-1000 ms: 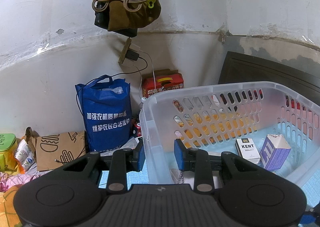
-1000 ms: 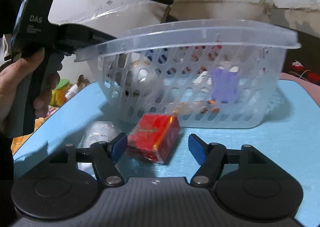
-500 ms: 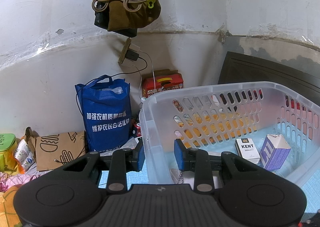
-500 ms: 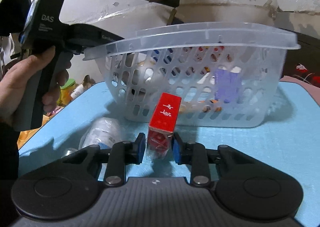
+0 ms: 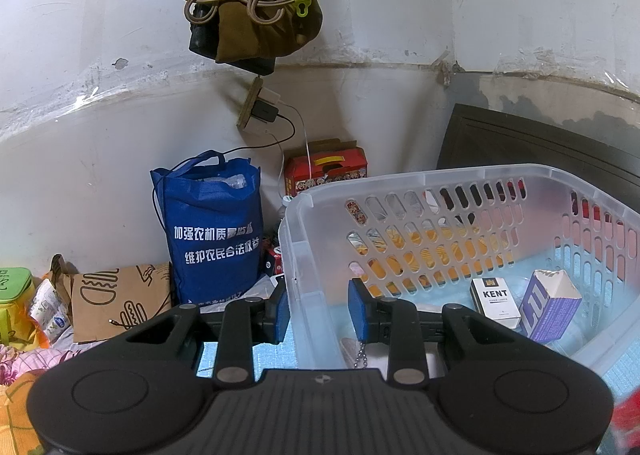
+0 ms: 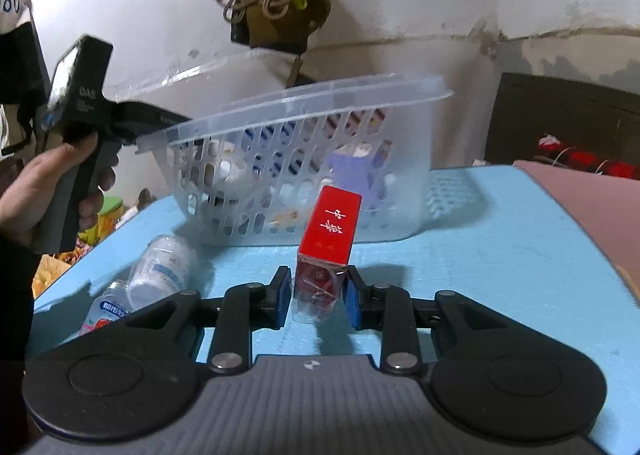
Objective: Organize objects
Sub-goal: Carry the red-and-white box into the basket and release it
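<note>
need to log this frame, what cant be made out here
- Left wrist view: near corner of the basket floor, hidden by the left gripper body.
- Right wrist view: basket contents, blurred behind its slotted wall.
- Right wrist view: red box bottom, wrapped in glare, between the right gripper pads.
- Right wrist view: bottle label, too small.

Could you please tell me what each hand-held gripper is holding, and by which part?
The right hand-held gripper clamps the red box at its lower end. The left hand-held gripper straddles the basket corner wall, apparently gripping it.

Carton and pack inside basket
</note>
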